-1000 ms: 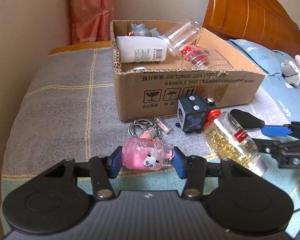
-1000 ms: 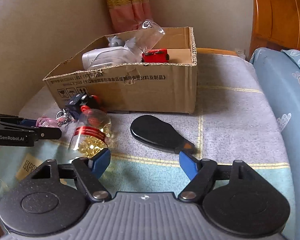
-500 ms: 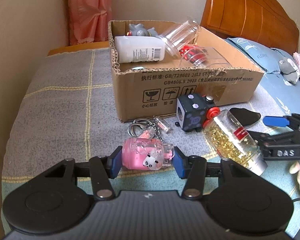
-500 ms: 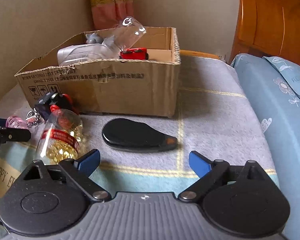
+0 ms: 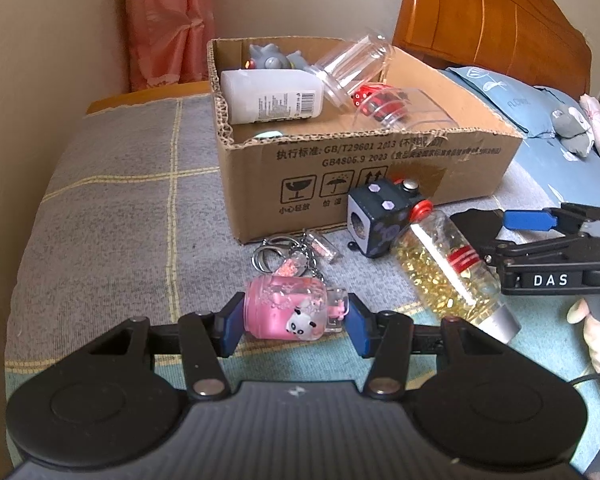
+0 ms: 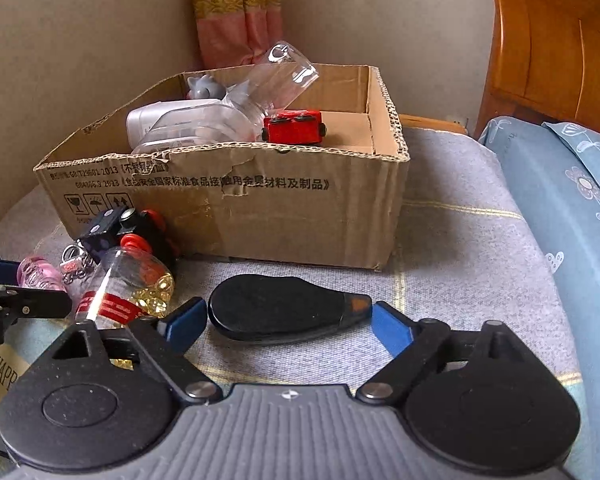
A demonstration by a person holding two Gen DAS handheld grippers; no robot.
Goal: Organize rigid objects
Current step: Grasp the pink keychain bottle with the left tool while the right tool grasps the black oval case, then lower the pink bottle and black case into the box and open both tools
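My left gripper point(image 5: 294, 320) is shut on a pink keychain bottle point(image 5: 284, 312) with a panda on it, whose rings and charms point(image 5: 288, 252) trail on the blanket. My right gripper point(image 6: 288, 320) straddles a flat black oval object point(image 6: 276, 312) lying on the blanket. Its jaws are closing, with a blue pad close to each end of the object but not clearly pressing. One blue right finger point(image 5: 528, 220) shows in the left wrist view. An open cardboard box point(image 6: 260, 208) stands behind.
Between the grippers lie a clear bottle of golden capsules point(image 5: 440, 272) and a black fidget cube point(image 5: 376, 216). The box point(image 5: 380, 160) holds a white bottle point(image 5: 272, 96), clear jars, a red toy car point(image 6: 292, 126) and a grey figure. A wooden headboard point(image 6: 560, 48) and blue bedding rise at right.
My right gripper opened wider and moved in on the black oval object, which now lies between its pads. The left gripper kept its hold on the pink bottle and stayed put.
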